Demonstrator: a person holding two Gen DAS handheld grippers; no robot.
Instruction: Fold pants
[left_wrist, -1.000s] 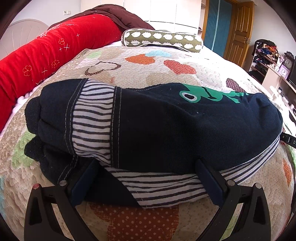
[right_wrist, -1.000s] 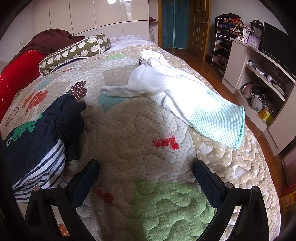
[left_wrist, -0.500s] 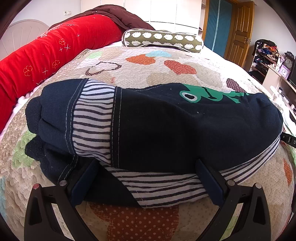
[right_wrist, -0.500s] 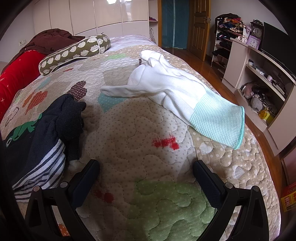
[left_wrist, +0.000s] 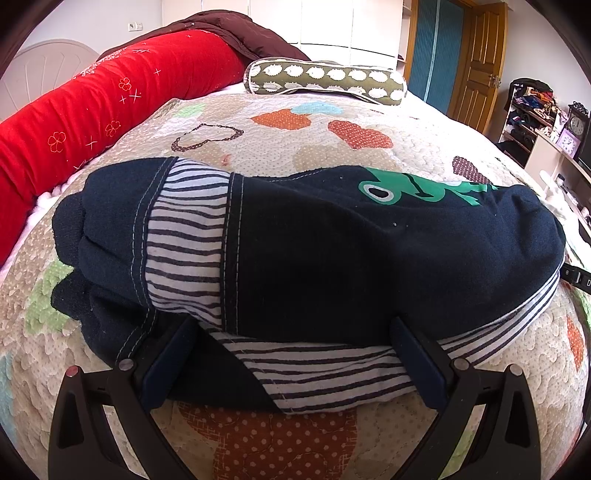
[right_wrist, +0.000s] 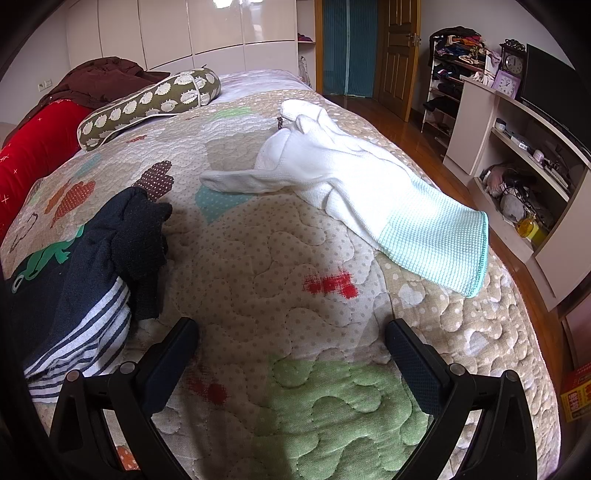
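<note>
The navy pants (left_wrist: 332, 251), with striped lining and a green frog print, lie folded in a thick bundle on the quilted bed. My left gripper (left_wrist: 291, 336) is open, its fingers wide apart at the bundle's near edge, holding nothing. In the right wrist view the same pants (right_wrist: 85, 266) lie at the left, and my right gripper (right_wrist: 291, 339) is open and empty over bare quilt to their right.
A white garment with a pale green cuff (right_wrist: 362, 192) lies on the bed's right side. A red bolster (left_wrist: 92, 110) and an olive patterned pillow (left_wrist: 325, 79) sit at the back. The bed's right edge drops to a wooden floor by shelves (right_wrist: 524, 147).
</note>
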